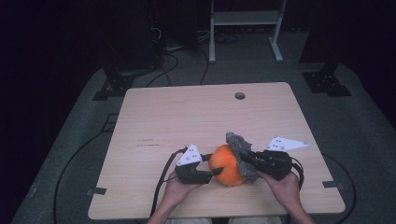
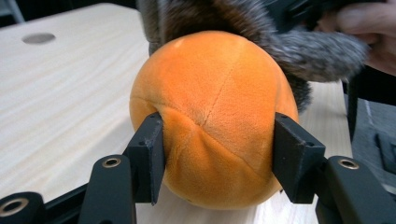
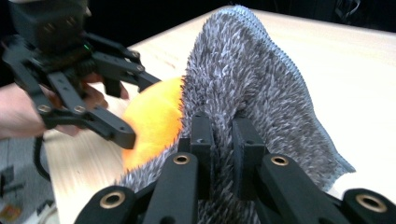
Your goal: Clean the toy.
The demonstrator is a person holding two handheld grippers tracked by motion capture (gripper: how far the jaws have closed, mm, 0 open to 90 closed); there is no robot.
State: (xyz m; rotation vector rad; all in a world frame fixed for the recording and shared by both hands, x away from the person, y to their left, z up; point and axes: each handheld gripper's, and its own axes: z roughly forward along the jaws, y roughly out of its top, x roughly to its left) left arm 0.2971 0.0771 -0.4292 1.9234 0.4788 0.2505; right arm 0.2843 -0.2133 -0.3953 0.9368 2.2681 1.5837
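An orange plush ball (image 1: 227,165) rests on the wooden table (image 1: 187,112) near its front edge. My left gripper (image 1: 215,171) comes at it from the left. In the left gripper view its two pads dent the ball's (image 2: 215,116) sides, so this gripper (image 2: 219,154) is shut on it. A grey fuzzy cloth (image 1: 240,144) drapes over the ball's right side. My right gripper (image 1: 245,158) is shut on that cloth (image 3: 261,84), its jaws (image 3: 223,135) pinching a fold. The right gripper view also shows the ball (image 3: 154,121) and the left gripper (image 3: 137,109) beyond the cloth.
A round hole (image 1: 240,95) sits in the table near its far edge. A white frame (image 1: 245,28) stands on the floor behind the table. Black cables (image 1: 163,70) trail over the grey floor, and the surroundings are dark.
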